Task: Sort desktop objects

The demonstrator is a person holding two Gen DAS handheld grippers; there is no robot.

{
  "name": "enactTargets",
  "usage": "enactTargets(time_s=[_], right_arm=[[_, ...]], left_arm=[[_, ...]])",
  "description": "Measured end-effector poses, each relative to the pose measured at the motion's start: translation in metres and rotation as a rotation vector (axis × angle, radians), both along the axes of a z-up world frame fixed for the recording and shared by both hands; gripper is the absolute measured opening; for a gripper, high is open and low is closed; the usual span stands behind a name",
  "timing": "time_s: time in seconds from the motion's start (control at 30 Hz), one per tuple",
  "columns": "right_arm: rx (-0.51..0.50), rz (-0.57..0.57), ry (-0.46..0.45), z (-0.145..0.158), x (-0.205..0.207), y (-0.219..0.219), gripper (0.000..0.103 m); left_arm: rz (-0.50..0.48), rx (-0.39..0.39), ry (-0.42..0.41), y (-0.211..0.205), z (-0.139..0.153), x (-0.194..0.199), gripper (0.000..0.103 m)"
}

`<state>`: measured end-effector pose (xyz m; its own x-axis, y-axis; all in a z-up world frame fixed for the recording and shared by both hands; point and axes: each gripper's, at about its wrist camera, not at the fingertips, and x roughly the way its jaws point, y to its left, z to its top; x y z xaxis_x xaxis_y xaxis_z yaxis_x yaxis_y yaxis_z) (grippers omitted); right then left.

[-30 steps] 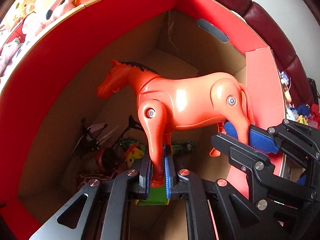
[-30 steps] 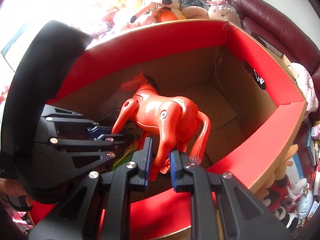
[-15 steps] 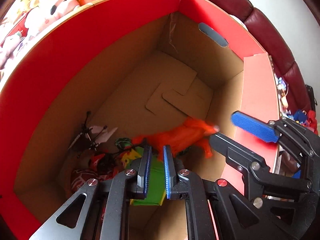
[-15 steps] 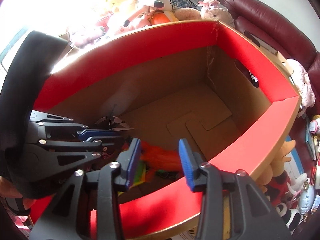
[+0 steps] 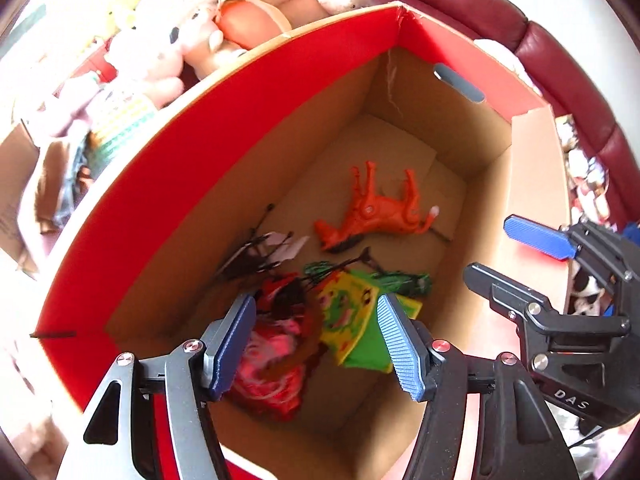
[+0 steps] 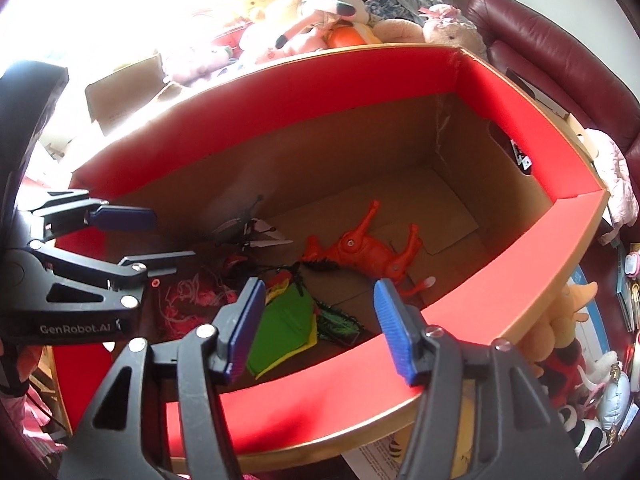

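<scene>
The orange toy horse (image 5: 380, 212) lies on its side on the floor of the red cardboard box (image 5: 224, 136), legs pointing to the far wall; it also shows in the right wrist view (image 6: 368, 250). My left gripper (image 5: 316, 344) is open and empty above the box's near end. My right gripper (image 6: 320, 320) is open and empty above the near rim of the box (image 6: 520, 264). Each gripper shows in the other's view: the right gripper (image 5: 524, 256) and the left gripper (image 6: 136, 236).
In the box lie a toy helicopter (image 5: 260, 252), a green and yellow cloth book (image 5: 352, 320), a pink and red bundle (image 5: 272, 364) and a green stringy item (image 5: 404, 280). Plush toys (image 6: 312, 20) pile behind the box. A dark red sofa (image 6: 552, 52) stands at right.
Both grippers let go of the horse, which dropped to the box floor and now lies on its side. Both grippers opened wide and rose away from the box.
</scene>
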<state>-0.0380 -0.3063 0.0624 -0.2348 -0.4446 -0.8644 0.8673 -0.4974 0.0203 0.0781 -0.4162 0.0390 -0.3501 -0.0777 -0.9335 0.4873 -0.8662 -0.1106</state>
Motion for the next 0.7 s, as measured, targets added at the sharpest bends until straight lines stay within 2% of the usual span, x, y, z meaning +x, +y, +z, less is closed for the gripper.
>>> enactTargets(time_s=[0.17, 0.27, 0.3, 0.37, 0.47, 0.7], right_arm=[[0.021, 0.074, 0.017, -0.003, 0.019, 0.001, 0.066], [0.028, 0.101, 0.029, -0.003, 0.024, 0.002, 0.068], [0.03, 0.109, 0.032, -0.003, 0.025, 0.002, 0.069], [0.033, 0.125, 0.039, -0.003, 0.027, 0.003, 0.071], [0.048, 0.147, 0.063, -0.002, 0.029, 0.003, 0.076], [0.117, 0.18, 0.174, -0.008, 0.022, 0.0, 0.083]], left_arm=[[0.011, -0.131, -0.049, 0.009, 0.002, 0.007, 0.064], [0.016, -0.251, -0.041, 0.018, 0.012, 0.011, 0.064], [0.014, -0.269, -0.033, 0.02, 0.016, 0.013, 0.064], [0.005, -0.265, -0.017, 0.023, 0.018, 0.014, 0.064], [0.001, -0.197, -0.006, 0.022, 0.016, 0.014, 0.064], [0.077, -0.077, -0.01, 0.017, -0.001, 0.008, 0.064]])
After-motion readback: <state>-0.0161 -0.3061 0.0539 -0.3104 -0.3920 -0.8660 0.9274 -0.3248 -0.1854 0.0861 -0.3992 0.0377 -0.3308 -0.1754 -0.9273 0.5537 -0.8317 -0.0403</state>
